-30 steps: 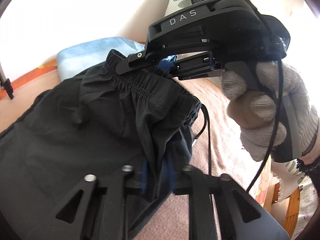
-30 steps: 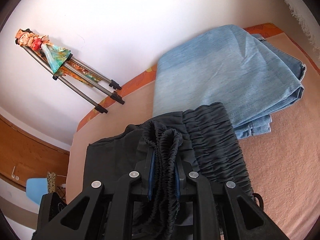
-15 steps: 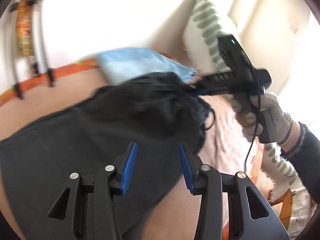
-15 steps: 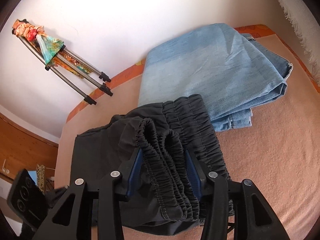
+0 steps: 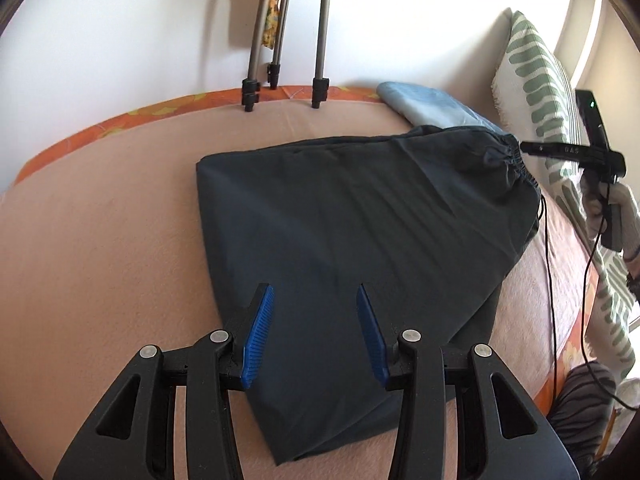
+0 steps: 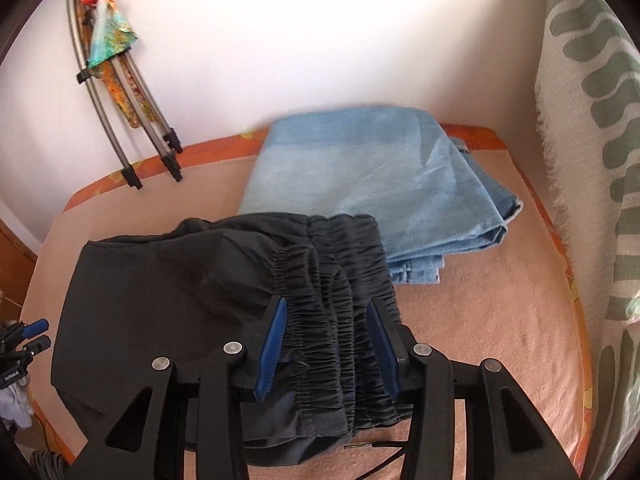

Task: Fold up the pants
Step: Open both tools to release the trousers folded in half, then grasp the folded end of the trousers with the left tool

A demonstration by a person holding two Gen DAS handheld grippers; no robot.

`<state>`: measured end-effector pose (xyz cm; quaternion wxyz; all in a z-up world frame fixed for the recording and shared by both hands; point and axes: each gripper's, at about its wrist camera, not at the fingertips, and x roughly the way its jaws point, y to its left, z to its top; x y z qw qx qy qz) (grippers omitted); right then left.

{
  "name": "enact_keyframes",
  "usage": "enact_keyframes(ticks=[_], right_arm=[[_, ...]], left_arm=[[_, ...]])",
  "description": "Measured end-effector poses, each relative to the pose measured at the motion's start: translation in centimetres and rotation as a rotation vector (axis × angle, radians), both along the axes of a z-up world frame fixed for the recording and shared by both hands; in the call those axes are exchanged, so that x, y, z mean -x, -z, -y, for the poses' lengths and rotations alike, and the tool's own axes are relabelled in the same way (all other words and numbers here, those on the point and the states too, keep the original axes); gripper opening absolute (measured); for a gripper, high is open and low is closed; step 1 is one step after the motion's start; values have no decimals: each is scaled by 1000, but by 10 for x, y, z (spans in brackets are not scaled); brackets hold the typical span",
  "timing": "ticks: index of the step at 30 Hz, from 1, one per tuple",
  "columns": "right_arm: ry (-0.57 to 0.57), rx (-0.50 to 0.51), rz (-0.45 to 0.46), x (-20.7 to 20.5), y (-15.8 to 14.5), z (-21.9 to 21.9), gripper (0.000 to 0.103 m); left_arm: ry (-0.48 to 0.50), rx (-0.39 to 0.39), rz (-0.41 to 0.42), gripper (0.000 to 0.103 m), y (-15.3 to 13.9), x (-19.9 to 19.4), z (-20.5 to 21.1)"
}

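The black elastic-waist fabric pants lie folded on the peach bed. The left gripper hangs parted and empty above them. The right gripper, jaws just loosened, brackets the bunched waistband near the far right corner.

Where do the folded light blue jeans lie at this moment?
In the right wrist view the folded light blue jeans lie on the peach bed cover by the white wall, just behind the gathered waistband of the black pants.
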<state>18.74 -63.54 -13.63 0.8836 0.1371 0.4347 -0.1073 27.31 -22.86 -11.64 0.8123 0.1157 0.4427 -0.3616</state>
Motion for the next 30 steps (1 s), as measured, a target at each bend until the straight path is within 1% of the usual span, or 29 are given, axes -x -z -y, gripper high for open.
enact_keyframes(ticks=[2, 3, 5, 7, 10, 13, 16, 19, 22, 24, 26, 28, 30], right_arm=[[-42, 8, 22, 1, -6, -16, 44], [-58, 10, 23, -1, -6, -22, 44], [-98, 2, 16, -3, -6, -37, 44], [-146, -13, 5, -6, -4, -50, 44], [-171, 14, -24, -13, 2, -63, 45], [-173, -38, -42, -18, 10, -64, 45], [-191, -84, -27, -22, 8, -74, 46], [-232, -130, -8, -31, 1, -96, 53], [-287, -161, 2, -47, -8, -128, 54], [-328, -181, 4, -59, -15, -153, 56], [-370, -198, 0, -76, -21, -181, 61], [-407, -195, -9, -90, -24, -206, 63], [-433, -170, -24, -105, -27, -233, 63]], left_arm=[[1, -17, 16, 42, 1, 3, -2], [-11, -19, 8, 42, 2, 4, -4], [-35, -8, -35, 42, 6, 3, -8], [-55, -5, -54, 43, 9, 4, -15], [-76, -18, -74, 43, 17, 7, -22], [-119, -24, -79, 43, 22, 9, -30], [-172, -8, -105, 47, 27, 7, -40], [-203, 33, -160, 47, 36, 4, -49], [-210, 67, -171, 47, 38, 4, -52], [-208, 79, -174, 47, 38, 4, -53], [-205, 93, -179, 47, 38, 3, -54], [-200, 106, -179, 47, 39, 3, -55], [-198, 119, -177, 47, 40, 3, -56]])
